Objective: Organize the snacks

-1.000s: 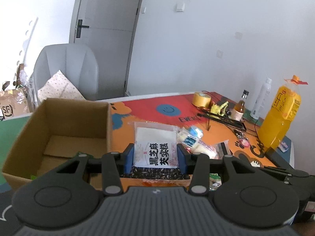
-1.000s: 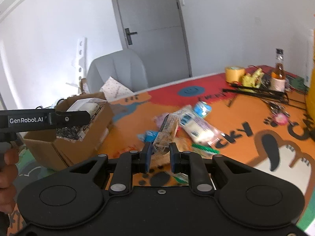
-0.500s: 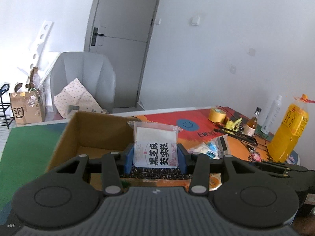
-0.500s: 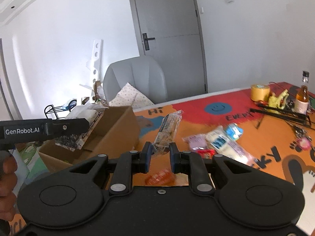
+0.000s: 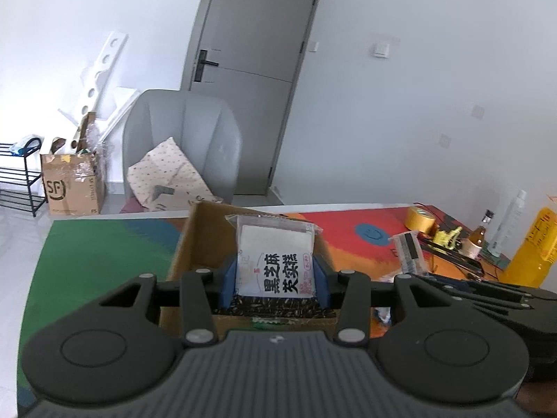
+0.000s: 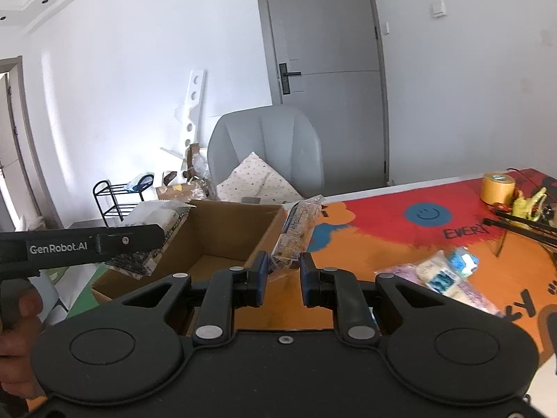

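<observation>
My left gripper (image 5: 275, 278) is shut on a white and black sesame snack packet (image 5: 275, 264) and holds it over the open cardboard box (image 5: 198, 240). In the right wrist view the left gripper (image 6: 104, 244) with that packet (image 6: 153, 240) hangs over the box's left side (image 6: 222, 240). My right gripper (image 6: 283, 271) is shut on a clear-wrapped snack bar (image 6: 296, 233), held upright just right of the box's near right corner. Loose snacks (image 6: 445, 278) lie on the orange mat to the right.
A yellow tape roll (image 6: 497, 188), a small yellow toy (image 6: 529, 202) and black cables sit at the table's far right. An orange juice bottle (image 5: 532, 247) and small bottles stand there too. A grey chair (image 5: 184, 149) with a spotted cushion stands behind the table.
Both grippers have moved left toward the box with their snacks still held. The left packet now hangs over the box; the snack pile has slid to the right of both views.
</observation>
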